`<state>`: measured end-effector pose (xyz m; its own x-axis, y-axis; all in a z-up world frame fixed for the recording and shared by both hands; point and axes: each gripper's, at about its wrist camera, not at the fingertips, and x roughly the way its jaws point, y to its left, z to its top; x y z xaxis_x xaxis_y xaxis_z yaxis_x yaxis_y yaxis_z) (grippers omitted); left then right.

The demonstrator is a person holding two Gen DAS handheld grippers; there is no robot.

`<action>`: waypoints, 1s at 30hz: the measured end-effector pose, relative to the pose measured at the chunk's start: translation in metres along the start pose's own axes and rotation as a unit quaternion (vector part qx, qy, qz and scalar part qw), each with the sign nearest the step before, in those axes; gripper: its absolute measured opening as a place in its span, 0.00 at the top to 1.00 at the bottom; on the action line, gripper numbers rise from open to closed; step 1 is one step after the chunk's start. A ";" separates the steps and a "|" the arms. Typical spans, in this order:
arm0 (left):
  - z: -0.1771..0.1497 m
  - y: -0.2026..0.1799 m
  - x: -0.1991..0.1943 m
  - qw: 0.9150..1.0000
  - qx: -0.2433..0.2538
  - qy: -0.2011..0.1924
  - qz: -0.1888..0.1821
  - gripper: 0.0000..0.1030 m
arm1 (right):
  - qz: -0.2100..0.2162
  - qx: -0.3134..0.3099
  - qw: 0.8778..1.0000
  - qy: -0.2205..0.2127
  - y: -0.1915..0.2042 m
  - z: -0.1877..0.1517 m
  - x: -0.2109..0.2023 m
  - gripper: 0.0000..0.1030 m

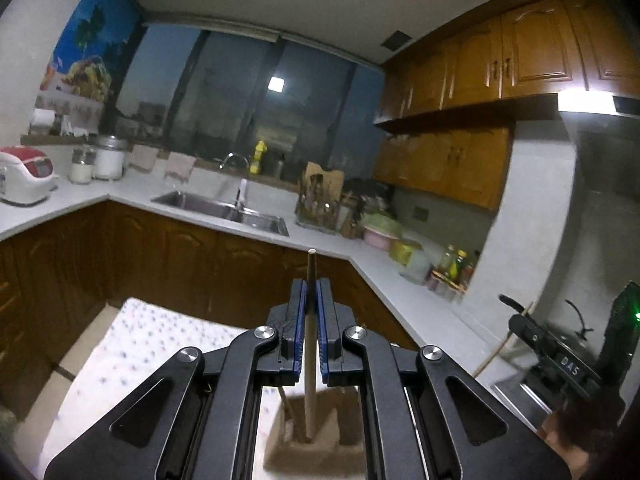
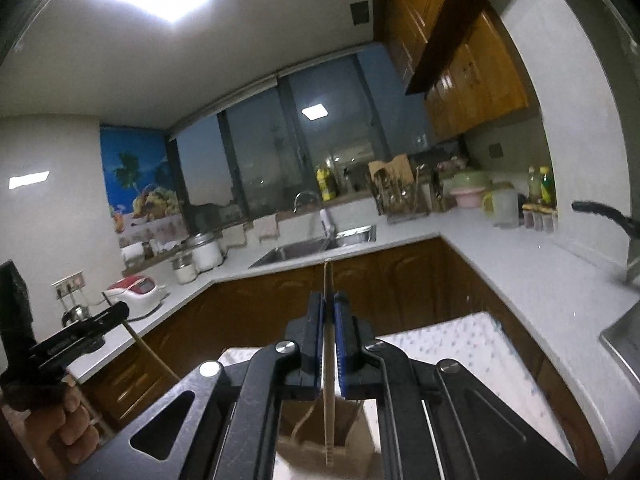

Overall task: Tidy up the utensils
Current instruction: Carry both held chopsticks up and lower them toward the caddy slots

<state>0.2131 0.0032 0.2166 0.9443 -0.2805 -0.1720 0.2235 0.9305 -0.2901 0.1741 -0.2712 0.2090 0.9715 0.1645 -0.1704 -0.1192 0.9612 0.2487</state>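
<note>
The left tool [image 1: 311,296] is clamped on an upright wooden chopstick [image 1: 309,380]; the right tool [image 2: 329,320] pinches another chopstick [image 2: 328,400]. Both sticks hang above a brown holder [image 1: 316,452] on the dotted cloth [image 1: 140,340], short of the worktop edge [image 1: 380,268], with open room ahead.

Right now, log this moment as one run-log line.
left gripper: shut on chopstick | right gripper: shut on second chopstick | both above brown holder
</note>
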 end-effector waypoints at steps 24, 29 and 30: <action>-0.103 0.028 0.102 0.994 -0.019 0.103 0.036 0.94 | -0.025 0.004 0.996 0.081 -0.024 -0.094 0.080 0.94; -0.107 0.027 0.104 0.993 -0.016 0.113 0.036 0.94 | -0.025 0.004 0.996 0.082 -0.022 -0.095 0.078 0.94; -0.107 0.028 0.105 0.993 -0.016 0.114 0.036 0.94 | -0.025 0.004 0.996 0.083 -0.022 -0.096 0.078 0.94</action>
<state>0.2926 -0.0249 0.0898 0.8775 -0.2624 -0.4015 0.1456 0.9433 -0.2982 0.2331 -0.2582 0.0991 0.9289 0.1510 -0.3382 -0.0689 0.9676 0.2429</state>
